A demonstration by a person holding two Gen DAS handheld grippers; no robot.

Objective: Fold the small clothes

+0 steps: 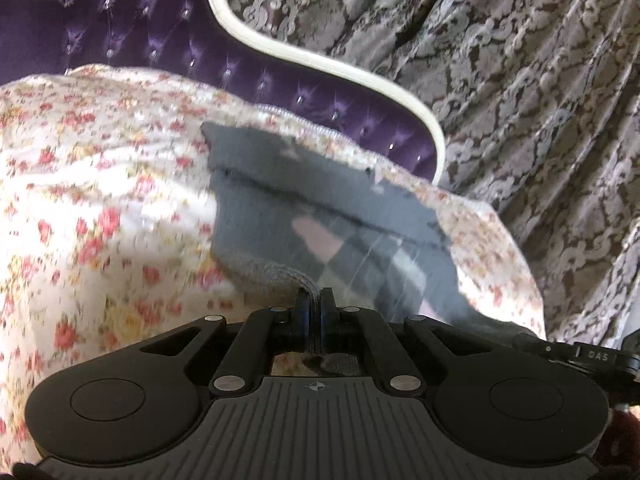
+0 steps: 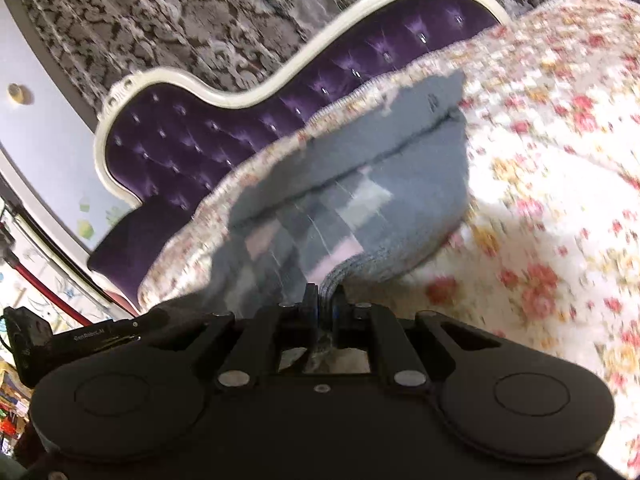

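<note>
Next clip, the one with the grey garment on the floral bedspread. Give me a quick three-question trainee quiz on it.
1. True or false: both grippers are shut on the grey garment.
2. What does the garment lie on? A) bare floor B) floral bedspread C) wooden table
3. What colour is the tufted headboard behind the bed?

Key:
1. True: the left gripper and right gripper each pinch its ribbed hem.
2. B
3. Purple, with a white frame.
</note>
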